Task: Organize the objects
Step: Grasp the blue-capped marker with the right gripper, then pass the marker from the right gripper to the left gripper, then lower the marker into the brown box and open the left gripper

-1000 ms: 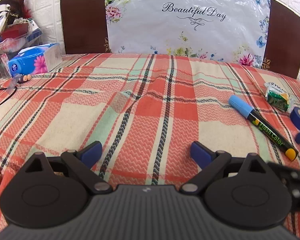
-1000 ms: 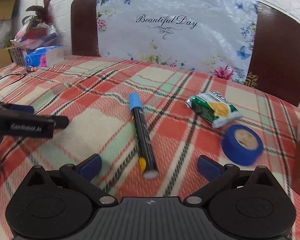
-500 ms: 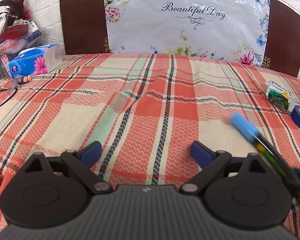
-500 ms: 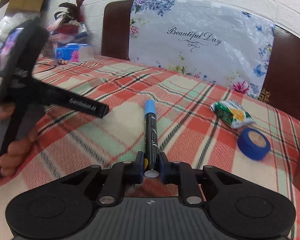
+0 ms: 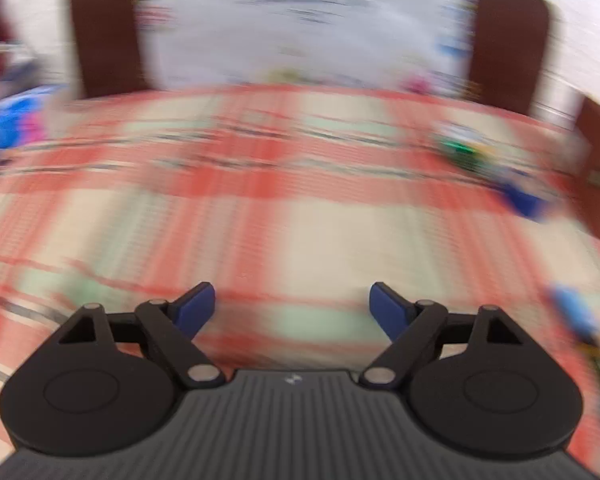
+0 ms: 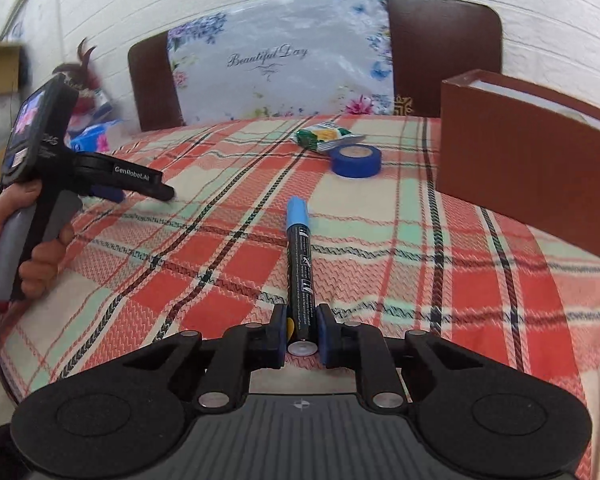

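My right gripper (image 6: 301, 330) is shut on a black marker with a blue cap (image 6: 299, 248) and holds it above the plaid cloth, cap pointing forward. A roll of blue tape (image 6: 356, 160) and a green snack packet (image 6: 324, 136) lie further back on the cloth. A brown box (image 6: 528, 176) stands at the right. My left gripper (image 5: 292, 306) is open and empty over the cloth; it also shows in the right wrist view (image 6: 140, 184). The left wrist view is blurred; the tape (image 5: 524, 200) and packet (image 5: 460, 152) show at its right.
The plaid cloth (image 6: 180, 280) covers the whole table. A brown chair with a floral bag (image 6: 276, 68) stands behind it. A blue tissue pack (image 6: 92, 140) and clutter sit at the far left.
My right gripper has lifted the marker and turned right, bringing the brown box into view. My left gripper has swung right, blurring its view.
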The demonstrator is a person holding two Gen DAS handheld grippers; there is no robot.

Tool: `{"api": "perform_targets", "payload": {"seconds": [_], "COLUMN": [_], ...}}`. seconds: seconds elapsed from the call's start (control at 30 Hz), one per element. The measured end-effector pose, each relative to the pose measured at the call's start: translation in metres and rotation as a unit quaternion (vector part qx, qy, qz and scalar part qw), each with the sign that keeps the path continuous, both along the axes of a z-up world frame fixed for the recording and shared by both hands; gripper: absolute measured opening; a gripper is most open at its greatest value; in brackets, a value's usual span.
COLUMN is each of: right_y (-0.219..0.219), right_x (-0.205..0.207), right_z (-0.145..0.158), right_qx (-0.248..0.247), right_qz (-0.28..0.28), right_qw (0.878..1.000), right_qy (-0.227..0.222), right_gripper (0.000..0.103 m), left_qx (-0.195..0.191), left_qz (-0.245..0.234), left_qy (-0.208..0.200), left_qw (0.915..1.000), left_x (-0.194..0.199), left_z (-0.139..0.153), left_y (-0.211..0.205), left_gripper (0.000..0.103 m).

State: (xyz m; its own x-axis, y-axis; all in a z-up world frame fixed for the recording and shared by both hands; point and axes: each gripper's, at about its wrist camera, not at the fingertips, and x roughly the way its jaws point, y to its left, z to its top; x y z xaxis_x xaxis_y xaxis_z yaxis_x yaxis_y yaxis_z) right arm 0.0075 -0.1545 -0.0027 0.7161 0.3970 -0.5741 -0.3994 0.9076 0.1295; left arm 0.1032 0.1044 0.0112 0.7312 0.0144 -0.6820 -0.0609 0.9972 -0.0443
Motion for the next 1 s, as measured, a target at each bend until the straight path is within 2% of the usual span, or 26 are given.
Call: {"api": "perform_targets", "payload": {"seconds": [0.17, 0.3, 0.4, 0.43, 0.5, 0.53, 0.57, 0.63, 0.77, 1.0], "right_y": [-0.002, -0.010, -0.017, -0.019, -0.022, -0.023, -0.024, -0.029, -0.044, -0.079], "right_x": [-0.002, -0.008, -0.010, -0.011, -0.014, -0.015, -0.016, -0.017, -0.009, 0.051], "right_z": [-0.003, -0.004, -0.006, -0.006, -0.005, -0.004, -0.002, 0.003, 0.026, 0.069], "right_qx": [0.013, 0.028, 0.052, 0.058, 0.065, 0.064, 0.064, 0.069, 0.078, 0.099], "right_qz": [0.000, 0.004, 0.004, 0.004, 0.004, 0.001, 0.000, -0.005, -0.033, -0.106], "right_qw": [1.000, 1.000, 0.999, 0.998, 0.997, 0.997, 0.997, 0.996, 0.990, 0.972], "right_qy": [-0.004, -0.009, -0.013, -0.016, -0.030, -0.038, -0.044, -0.064, -0.115, -0.186], "right_gripper": [0.016, 0.016, 0.015, 0.015, 0.015, 0.015, 0.016, 0.016, 0.017, 0.017], "left_qx": [-0.057, -0.096, -0.064, -0.051, -0.023, -0.019, -0.033, -0.049, -0.045, -0.020], "left_qz": [-0.111, -0.141, -0.144, -0.149, -0.160, -0.162, -0.163, -0.159, -0.180, -0.230], "left_qy": [0.022, 0.081, 0.080, 0.077, 0.065, 0.060, 0.060, 0.054, 0.006, -0.070], "left_qw": [0.9920, 0.9820, 0.9843, 0.9846, 0.9848, 0.9848, 0.9842, 0.9846, 0.9826, 0.9706], "left_x": [-0.016, -0.011, -0.013, -0.014, -0.017, -0.017, -0.016, -0.014, -0.003, 0.052], "left_z": [0.017, 0.007, 0.003, 0.003, 0.002, 0.004, 0.006, 0.017, 0.055, 0.120], "left_y": [-0.076, -0.115, -0.140, -0.147, -0.157, -0.159, -0.159, -0.159, -0.177, -0.234], "left_gripper": [0.082, 0.080, 0.077, 0.074, 0.042, 0.042, 0.037, 0.035, 0.031, 0.029]}}
